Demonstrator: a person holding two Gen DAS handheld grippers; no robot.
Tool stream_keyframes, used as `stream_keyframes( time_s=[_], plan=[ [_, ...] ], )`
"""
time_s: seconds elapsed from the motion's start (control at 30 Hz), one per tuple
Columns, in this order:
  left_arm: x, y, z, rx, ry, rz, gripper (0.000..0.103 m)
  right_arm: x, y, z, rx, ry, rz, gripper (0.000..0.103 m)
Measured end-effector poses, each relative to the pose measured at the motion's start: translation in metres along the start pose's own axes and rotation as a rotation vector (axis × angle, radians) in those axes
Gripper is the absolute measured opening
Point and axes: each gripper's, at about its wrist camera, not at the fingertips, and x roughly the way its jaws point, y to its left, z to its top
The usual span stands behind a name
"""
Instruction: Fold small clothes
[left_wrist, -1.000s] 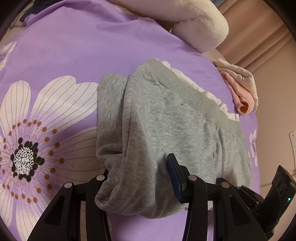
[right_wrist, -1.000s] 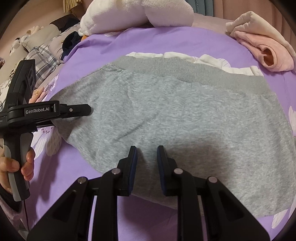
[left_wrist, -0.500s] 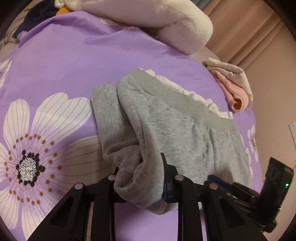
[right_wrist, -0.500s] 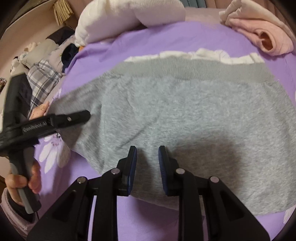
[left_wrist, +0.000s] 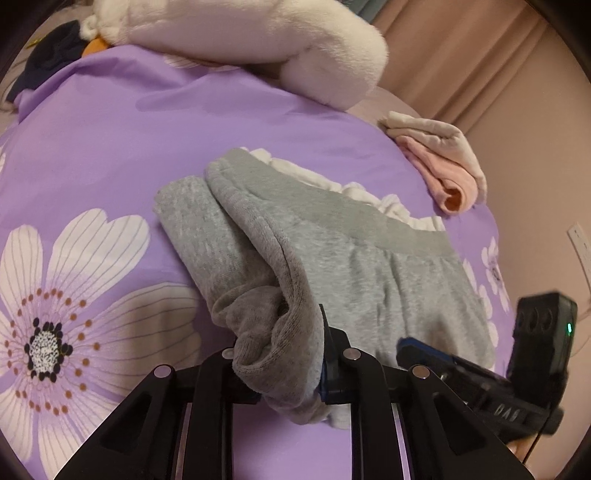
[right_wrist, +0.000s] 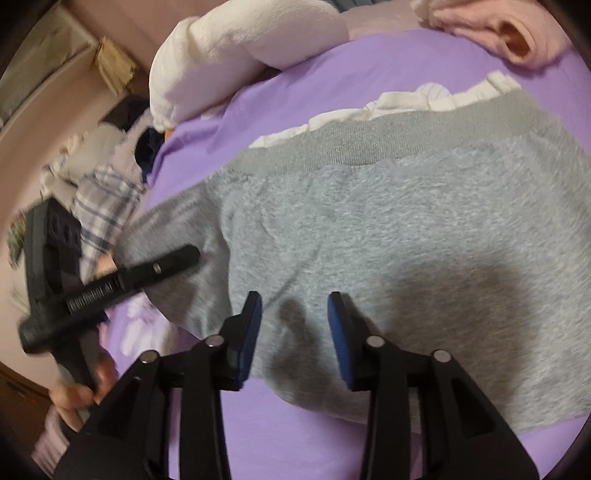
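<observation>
Nearest the lens, the left gripper (left_wrist: 280, 365) is clamped on a bunched corner of the grey fleece garment (left_wrist: 369, 273), which is lifted and rolled inward over itself. The right gripper (right_wrist: 294, 334) is seen with jaws opening above the garment's near hem, nothing pressed between its pads. The garment is spread on the purple floral bedsheet (left_wrist: 110, 147), its ribbed waistband (right_wrist: 406, 129) at the far edge over a white item (left_wrist: 354, 190). One side fold is judged begun; the rest is left. Beyond, a folded pink garment (left_wrist: 443, 177) is noted.
</observation>
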Motion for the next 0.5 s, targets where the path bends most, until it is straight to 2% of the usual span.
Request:
stream_keyframes(
  time_s=[0.07, 0.3, 0.4, 0.5],
  plan=[
    [0.0, -0.005, -0.002, 0.032, -0.004, -0.016, 0.018, 0.0, -0.004, 0.004, 0.052, -0.02, 0.05, 0.054],
    [0.006, -0.033, -0.006, 0.167, 0.005, -0.025, 0.018, 0.002, -0.012, 0.024, 0.204, -0.065, 0.266, 0.065],
    [0.01, -0.044, -0.006, 0.221, 0.02, -0.035, 0.018, 0.008, -0.013, 0.034, 0.232, -0.053, 0.316, 0.067],
    [0.012, -0.057, -0.009, 0.29, 0.024, -0.02, 0.018, 0.012, -0.016, 0.043, 0.266, -0.015, 0.41, 0.073]
  ],
)
